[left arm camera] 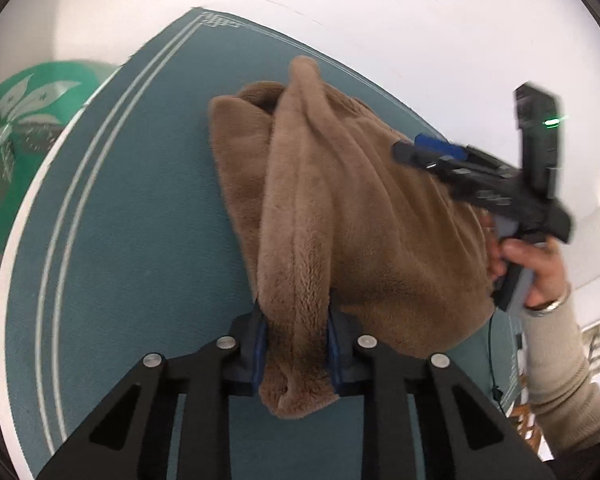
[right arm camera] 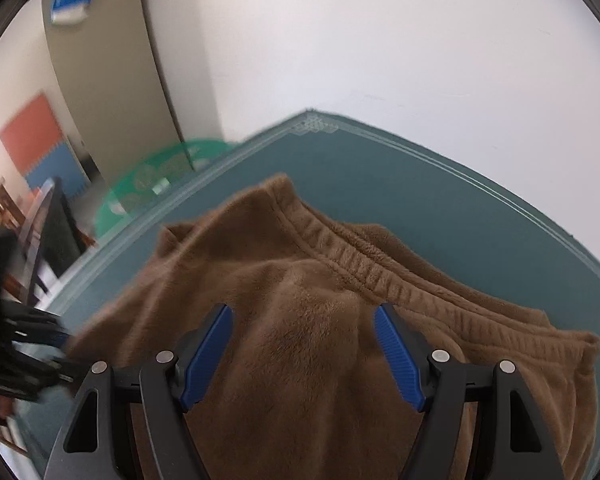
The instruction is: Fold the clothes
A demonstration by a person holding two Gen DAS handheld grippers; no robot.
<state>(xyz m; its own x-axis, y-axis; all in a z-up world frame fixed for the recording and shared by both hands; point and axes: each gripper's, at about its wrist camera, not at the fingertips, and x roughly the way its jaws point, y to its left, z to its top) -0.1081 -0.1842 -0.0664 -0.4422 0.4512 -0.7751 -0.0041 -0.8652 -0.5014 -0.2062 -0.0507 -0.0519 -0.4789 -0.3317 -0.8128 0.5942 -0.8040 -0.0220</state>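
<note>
On the cloth: brown fleece garment (left arm camera: 340,216) lies bunched on a teal tablecloth (left arm camera: 131,240) with pale border lines; a white wall stands behind the table.
Garment shape: an elastic, gathered waistband (right arm camera: 364,264) runs across the far side in the right wrist view; a thick fold rises as a ridge toward the left gripper.
Left gripper (left arm camera: 295,344): its two fingers are closed tight on that ridge of fleece, the fabric squeezed between the blue pads (left arm camera: 259,348) and spilling out below them.
Right gripper (right arm camera: 304,356): jaws spread wide, blue pads (right arm camera: 207,352) standing on either side of a raised hump of fleece; whether they touch the fabric cannot be told.
Right hand (left arm camera: 536,272): seen from the left wrist, it grips the right gripper's handle beside the garment's edge; a bracelet and a beige sleeve (left arm camera: 560,364) show.
Beyond the table: a green round mat (left arm camera: 15,152) with a white flower pattern lies on the floor past the table's left edge.
</note>
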